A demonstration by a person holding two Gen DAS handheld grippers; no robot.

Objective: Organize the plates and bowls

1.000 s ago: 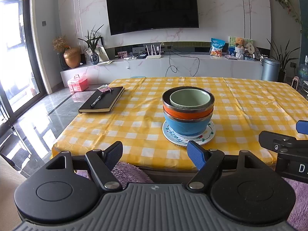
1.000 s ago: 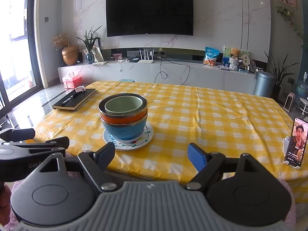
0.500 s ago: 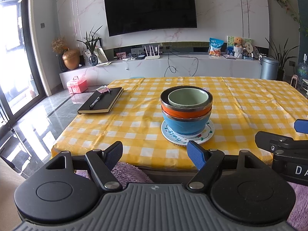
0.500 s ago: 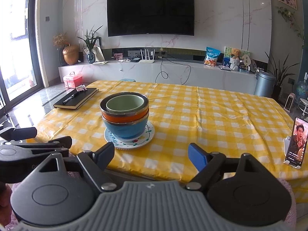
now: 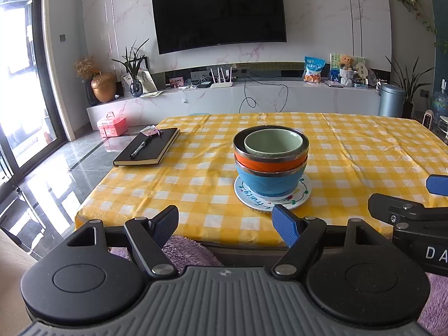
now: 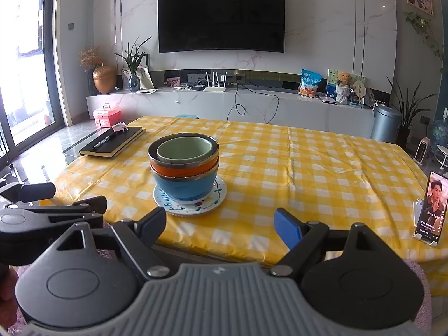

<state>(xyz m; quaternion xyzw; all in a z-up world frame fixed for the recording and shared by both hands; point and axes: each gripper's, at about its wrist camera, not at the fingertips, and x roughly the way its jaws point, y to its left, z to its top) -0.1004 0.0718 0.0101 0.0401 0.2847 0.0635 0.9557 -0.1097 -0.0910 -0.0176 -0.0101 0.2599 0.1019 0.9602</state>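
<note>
Table: a table [image 5: 196, 193] under a yellow and white checked cloth fills the middle of both views.
Plate: a white plate [image 5: 296, 200] with coloured lettering and a painted vine round its rim lies flat on the cloth, near the table's front edge.
Blue bowl: a blue bowl [image 5: 268, 182] stands upright on the plate, at the bottom of a stack.
Orange bowl: an orange bowl [image 5: 263, 163] with a metal rim is nested in the blue one.
Green bowl: a pale green bowl [image 5: 273, 141] sits inside the orange bowl, open side up, and looks empty.
Left gripper: the left gripper [image 5: 225, 222] hangs in front of the table edge, apart from the stack; its jaws are spread wide with nothing between them. The plate's front rim appears just above its right blue pad.
Right gripper: the right gripper [image 6: 218, 225] is also short of the table, jaws wide apart and holding nothing. The stack appears above its left finger.
Each in the other's view: the right gripper's black frame shows at the right edge of the left view, the left gripper's at the left edge of the right view.
Notebook: a black notebook [image 5: 148, 148] with a pen [image 5: 140, 147] on its cover lies at the far left of the table.
Phone: a phone [image 6: 431, 210] stands propped at the table's right edge, screen lit.
Room: a dark television [image 5: 218, 11] hangs on the marble wall beyond.
</note>
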